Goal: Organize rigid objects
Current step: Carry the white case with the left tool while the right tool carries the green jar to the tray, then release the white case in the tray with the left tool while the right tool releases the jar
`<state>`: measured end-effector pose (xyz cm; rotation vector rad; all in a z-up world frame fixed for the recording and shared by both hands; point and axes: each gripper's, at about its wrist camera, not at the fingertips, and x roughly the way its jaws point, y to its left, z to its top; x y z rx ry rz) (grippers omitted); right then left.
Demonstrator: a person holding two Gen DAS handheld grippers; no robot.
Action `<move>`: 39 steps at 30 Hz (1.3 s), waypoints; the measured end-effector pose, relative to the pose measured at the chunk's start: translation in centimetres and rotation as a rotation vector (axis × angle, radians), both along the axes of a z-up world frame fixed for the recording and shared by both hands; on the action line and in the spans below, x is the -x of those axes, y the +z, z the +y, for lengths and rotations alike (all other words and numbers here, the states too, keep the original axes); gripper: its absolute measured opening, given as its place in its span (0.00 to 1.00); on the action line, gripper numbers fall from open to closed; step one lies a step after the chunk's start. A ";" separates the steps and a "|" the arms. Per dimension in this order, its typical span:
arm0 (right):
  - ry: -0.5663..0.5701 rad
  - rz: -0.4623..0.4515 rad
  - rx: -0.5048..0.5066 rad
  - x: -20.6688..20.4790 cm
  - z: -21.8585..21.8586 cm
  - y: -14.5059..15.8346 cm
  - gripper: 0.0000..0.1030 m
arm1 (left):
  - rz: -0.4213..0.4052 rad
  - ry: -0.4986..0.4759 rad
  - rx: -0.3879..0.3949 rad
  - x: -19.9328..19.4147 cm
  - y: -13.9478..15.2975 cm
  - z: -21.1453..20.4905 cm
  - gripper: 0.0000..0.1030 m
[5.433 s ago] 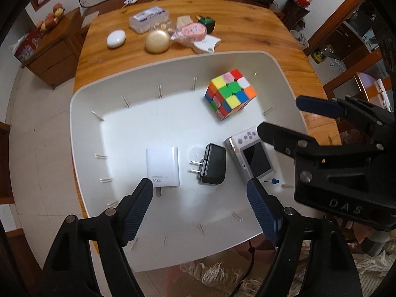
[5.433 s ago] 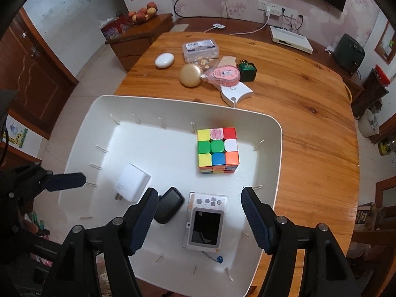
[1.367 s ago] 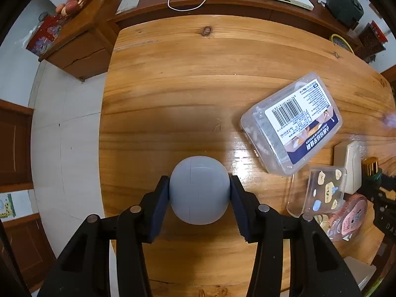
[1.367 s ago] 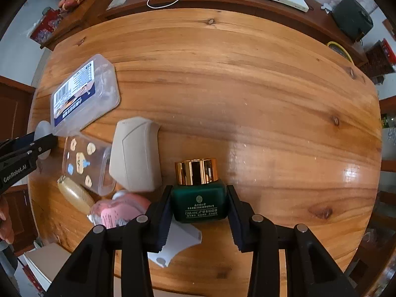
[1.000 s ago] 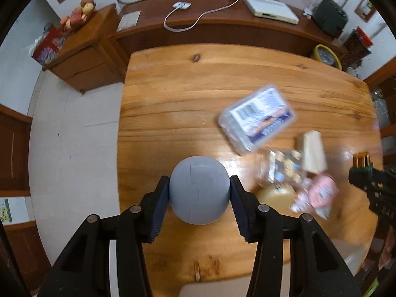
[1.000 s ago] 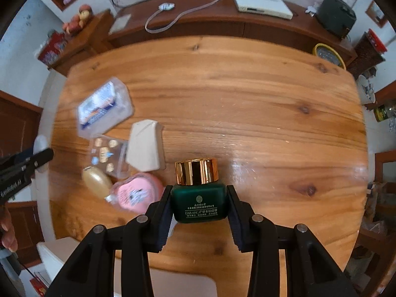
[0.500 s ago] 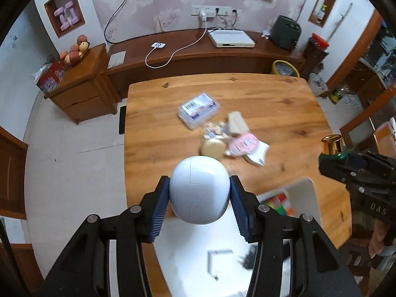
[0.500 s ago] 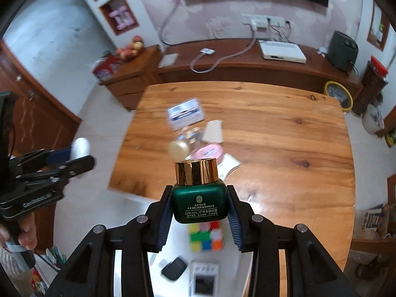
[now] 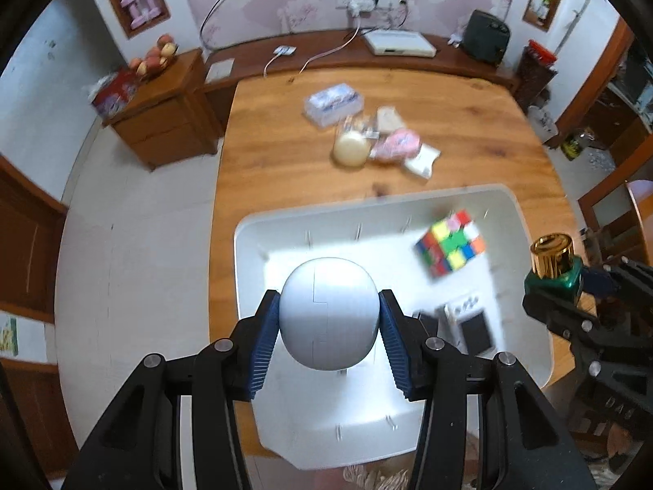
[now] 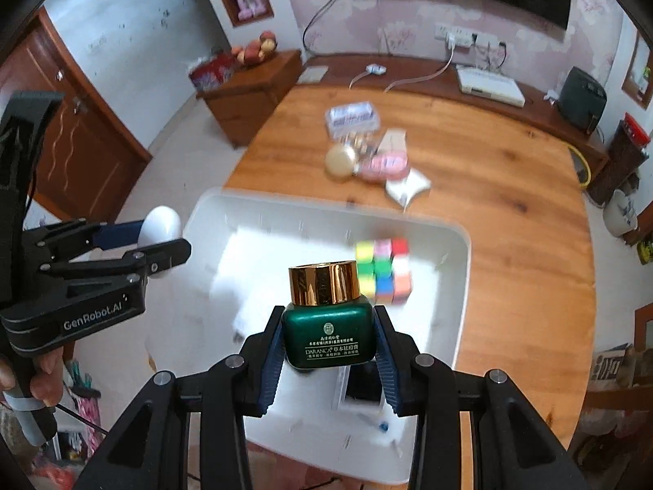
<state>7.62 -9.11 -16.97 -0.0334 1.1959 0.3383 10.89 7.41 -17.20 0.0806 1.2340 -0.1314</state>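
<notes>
My left gripper [image 9: 329, 322] is shut on a white egg-shaped case [image 9: 329, 312], held high over the left half of the white tray [image 9: 526, 220]. In the right wrist view the same case [image 10: 162, 223] shows at the left in the left gripper [image 10: 163, 237]. My right gripper [image 10: 329, 339] is shut on a green jar with a gold lid [image 10: 329, 314], above the tray [image 10: 463, 269]. The jar [image 9: 554, 263] also appears at the right edge of the left wrist view. A colourful puzzle cube [image 9: 449, 243] and a small camera [image 9: 473, 328] lie in the tray.
On the wooden table [image 9: 277, 163] beyond the tray lie a clear plastic box [image 9: 334, 103], a gold round case [image 9: 350, 148], a pink tape dispenser [image 9: 396, 145] and a white piece [image 9: 422, 161]. A wooden cabinet [image 9: 163, 110] stands at the left. A hand [image 10: 41, 384] holds the left gripper's handle.
Both grippers have lifted off the table with their objects and pulled back and up over the tray. The table items have shrunk into the distance and the tray has come into fuller view.
</notes>
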 end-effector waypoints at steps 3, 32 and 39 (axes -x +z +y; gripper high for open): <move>0.032 0.019 0.037 1.6 0.8 -1.5 0.39 | 0.031 0.018 -0.016 1.5 -1.5 -0.2 0.50; 0.102 0.188 0.227 4.1 2.1 -8.8 0.40 | 0.176 -0.084 -0.147 6.7 -11.1 -3.4 0.50; 0.104 0.220 0.242 3.9 2.4 -9.6 0.43 | 0.187 -0.079 -0.157 6.2 -11.4 -3.2 0.50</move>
